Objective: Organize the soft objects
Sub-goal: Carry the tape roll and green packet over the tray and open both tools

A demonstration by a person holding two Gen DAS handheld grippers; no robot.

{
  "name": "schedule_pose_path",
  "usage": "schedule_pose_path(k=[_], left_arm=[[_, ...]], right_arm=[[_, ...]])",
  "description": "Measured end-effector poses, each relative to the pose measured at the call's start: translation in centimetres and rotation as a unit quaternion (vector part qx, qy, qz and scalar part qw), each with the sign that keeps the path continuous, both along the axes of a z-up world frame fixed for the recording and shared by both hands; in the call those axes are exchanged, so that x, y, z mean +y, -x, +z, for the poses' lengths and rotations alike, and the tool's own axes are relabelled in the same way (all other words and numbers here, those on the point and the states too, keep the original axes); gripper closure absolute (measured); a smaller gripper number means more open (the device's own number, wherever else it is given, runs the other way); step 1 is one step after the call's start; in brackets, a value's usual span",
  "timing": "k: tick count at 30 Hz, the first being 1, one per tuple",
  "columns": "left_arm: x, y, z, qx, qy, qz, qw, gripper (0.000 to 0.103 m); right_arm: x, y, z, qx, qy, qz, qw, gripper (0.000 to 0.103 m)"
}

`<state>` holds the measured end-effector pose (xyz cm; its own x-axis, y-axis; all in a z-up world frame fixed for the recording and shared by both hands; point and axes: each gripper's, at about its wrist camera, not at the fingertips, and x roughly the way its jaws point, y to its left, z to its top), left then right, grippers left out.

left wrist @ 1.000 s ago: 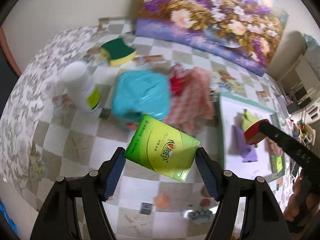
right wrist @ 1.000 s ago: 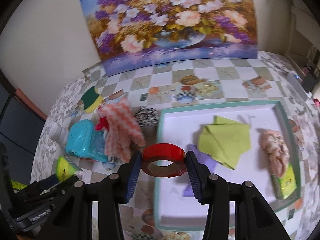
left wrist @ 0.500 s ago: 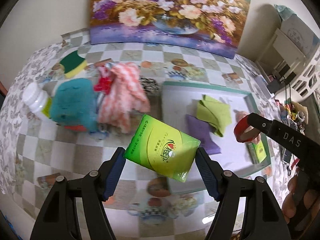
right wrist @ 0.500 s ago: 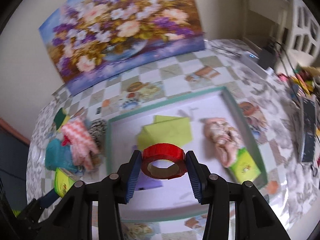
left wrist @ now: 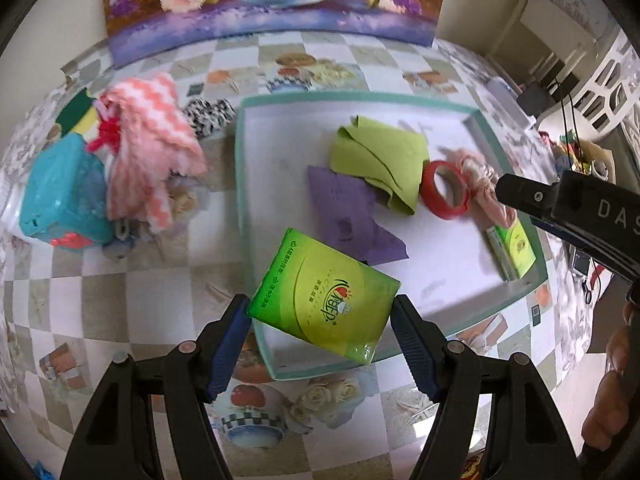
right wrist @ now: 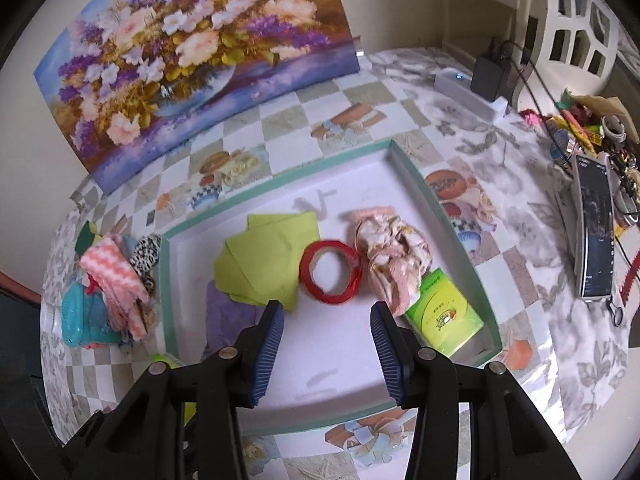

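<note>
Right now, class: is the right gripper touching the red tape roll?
Apart. In the right wrist view, the right gripper stands open, with white tray floor showing between its pads and the red tape roll.

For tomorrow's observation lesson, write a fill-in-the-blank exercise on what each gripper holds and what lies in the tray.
1. The left gripper is shut on a ___ tissue pack.
2. The red tape roll lies inside the ___.
3. The right gripper holds ___.

Missing words: green; tray; nothing
</note>
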<state>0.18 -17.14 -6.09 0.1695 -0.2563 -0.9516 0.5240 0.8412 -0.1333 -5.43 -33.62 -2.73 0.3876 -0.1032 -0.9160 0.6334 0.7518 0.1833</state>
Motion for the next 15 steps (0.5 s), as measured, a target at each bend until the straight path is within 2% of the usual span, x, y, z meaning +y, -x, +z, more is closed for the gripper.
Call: schedule_pose_path(k=[4,12,15], left_arm=[[-0.5,-0.2,-1.6,0.019,-0.01,-0.001,0.9998,0.03],[-1.6,-0.4,-2.7,0.007,-0.023,-0.014,0.9996,0.03],[-1.6,-0.5,-2.6,0.016,-0.013,-0.014,0.9997,0.03]], right_arm=[[0.3,-0.4,-1.5,0.023,-0.011,0.007,1.0,0.055],[0.5,-0.6,-2.5,0.036,-0.02,0.013,0.999,0.055],[0.5,-0.8,-2.6,0.037,-0.019,0.014,0.999,0.054]])
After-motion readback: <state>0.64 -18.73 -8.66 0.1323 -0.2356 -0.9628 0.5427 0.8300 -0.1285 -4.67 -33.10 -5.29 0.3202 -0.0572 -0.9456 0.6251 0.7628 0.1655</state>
